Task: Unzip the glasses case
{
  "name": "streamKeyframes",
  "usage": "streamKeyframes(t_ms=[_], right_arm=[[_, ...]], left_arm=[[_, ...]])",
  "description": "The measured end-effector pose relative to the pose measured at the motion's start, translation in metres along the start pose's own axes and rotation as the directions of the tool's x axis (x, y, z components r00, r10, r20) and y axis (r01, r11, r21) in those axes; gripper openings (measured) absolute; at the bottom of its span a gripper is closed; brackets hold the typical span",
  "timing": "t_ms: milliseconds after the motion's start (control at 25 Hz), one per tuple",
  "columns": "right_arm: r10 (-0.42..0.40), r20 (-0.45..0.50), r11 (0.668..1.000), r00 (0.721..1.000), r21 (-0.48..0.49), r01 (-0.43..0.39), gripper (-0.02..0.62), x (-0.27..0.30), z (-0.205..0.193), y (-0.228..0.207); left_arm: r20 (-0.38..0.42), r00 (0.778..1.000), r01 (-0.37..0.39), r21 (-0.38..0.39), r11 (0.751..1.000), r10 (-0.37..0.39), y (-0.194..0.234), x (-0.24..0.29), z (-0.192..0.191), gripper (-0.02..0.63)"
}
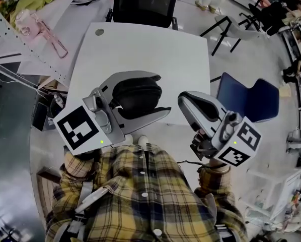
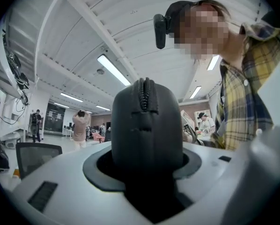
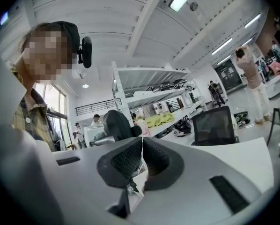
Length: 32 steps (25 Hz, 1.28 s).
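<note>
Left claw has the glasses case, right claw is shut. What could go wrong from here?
1. The left claw grips the rounded glasses case over the white table; a hard tug may twist it loose.
2. The right claw is shut and off the case, and the zipper shows no clear pull, so it may miss.

A yellow-and-brown plaid shirt [image 1: 145,195] with white buttons fills six o'clock of the head view. The left gripper [image 1: 161,94] at eight o'clock and the right gripper [image 1: 185,101] at four are smooth grey shells, each bearing a white cube [image 1: 80,130] with black square markers.
</note>
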State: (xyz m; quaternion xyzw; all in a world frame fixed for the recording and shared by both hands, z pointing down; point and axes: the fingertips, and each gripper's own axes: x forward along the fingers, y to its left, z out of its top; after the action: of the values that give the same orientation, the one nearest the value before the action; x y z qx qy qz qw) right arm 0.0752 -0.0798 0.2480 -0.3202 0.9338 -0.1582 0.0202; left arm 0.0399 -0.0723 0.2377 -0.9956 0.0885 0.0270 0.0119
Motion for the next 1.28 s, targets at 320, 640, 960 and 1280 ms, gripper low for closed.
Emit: streamKeyframes(t_ms=[320, 640, 960, 1280], right_arm=[[-0.189, 0.082, 0.981, 0.979, -0.033, 0.192, -0.002, -0.003, 0.01, -0.021], [-0.273, 0.078, 0.954, 0.959, -0.105, 0.28, -0.002, 0.004, 0.004, -0.031], [-0.28, 0.083, 0.948, 0.956, -0.135, 0.289, -0.002, 0.006, 0.006, -0.031], [-0.273, 0.072, 0.946, 0.959, -0.161, 0.281, -0.002, 0.008, 0.005, -0.03]], left_arm=[[-0.025, 0.992, -0.127, -0.054, 0.99, 0.126, 0.013, -0.001, -0.025, 0.244], [-0.021, 0.989, -0.147, -0.091, 0.985, 0.146, 0.018, 0.004, -0.041, 0.244], [-0.01, 0.99, -0.138, -0.004, 0.99, 0.138, 0.027, 0.008, -0.026, 0.244], [-0.006, 0.991, -0.132, 0.018, 0.991, 0.133, 0.033, 0.006, -0.013, 0.244]])
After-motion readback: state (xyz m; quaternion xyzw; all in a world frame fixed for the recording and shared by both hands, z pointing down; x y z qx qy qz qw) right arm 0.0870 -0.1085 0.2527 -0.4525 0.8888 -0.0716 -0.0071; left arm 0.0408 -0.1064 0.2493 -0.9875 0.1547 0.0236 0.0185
